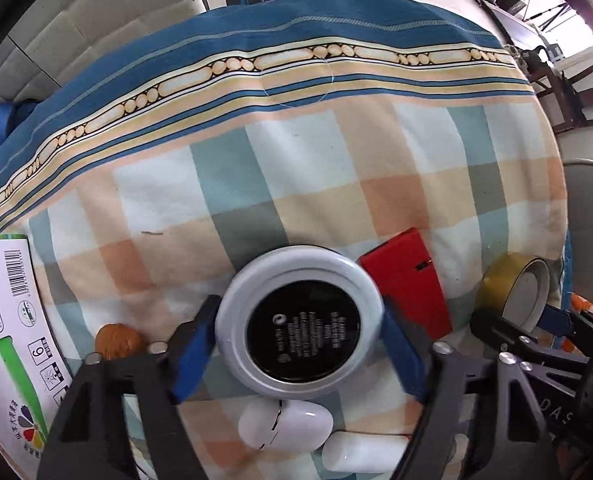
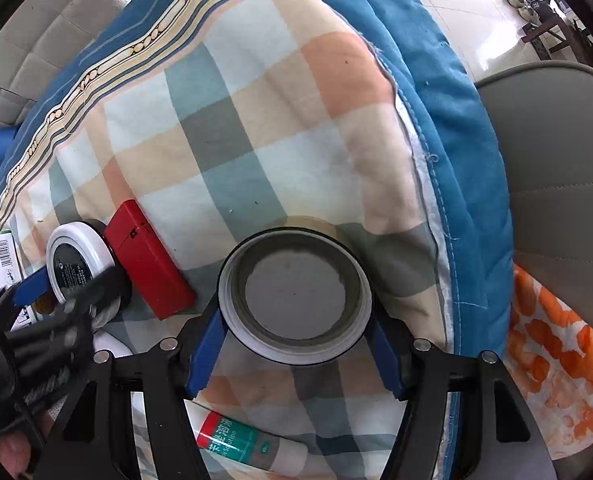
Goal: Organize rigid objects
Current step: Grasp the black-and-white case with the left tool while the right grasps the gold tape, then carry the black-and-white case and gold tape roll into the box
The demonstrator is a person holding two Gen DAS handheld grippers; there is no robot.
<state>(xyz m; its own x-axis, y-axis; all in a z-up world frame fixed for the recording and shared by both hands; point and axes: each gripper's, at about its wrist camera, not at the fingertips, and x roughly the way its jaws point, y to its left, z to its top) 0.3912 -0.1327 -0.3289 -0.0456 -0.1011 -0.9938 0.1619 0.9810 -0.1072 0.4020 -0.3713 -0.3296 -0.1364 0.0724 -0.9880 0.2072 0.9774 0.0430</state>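
A round white-rimmed jar [image 1: 302, 322] with a black label stands on the checked quilt [image 1: 336, 168]. My left gripper [image 1: 300, 308] points down over it, and its blue pads press the rim from both sides. The same jar [image 2: 76, 260] appears at the left of the right wrist view. A yellow tape roll [image 2: 296, 354] stands on its side near the quilt's right edge. My right gripper [image 2: 296, 316] is shut on it, with a blue pad against each side. From the left wrist view the tape roll [image 1: 512, 284] sits at the far right.
A red box [image 1: 406, 280] lies between jar and tape. A walnut [image 1: 118, 340] and a white carton [image 1: 8, 340] are left of the jar. A white earbud case [image 1: 284, 424] and a white cylinder [image 1: 364, 452] lie below it. A glue tube [image 2: 248, 440] lies near. A grey chair [image 2: 556, 160] stands right of the quilt.
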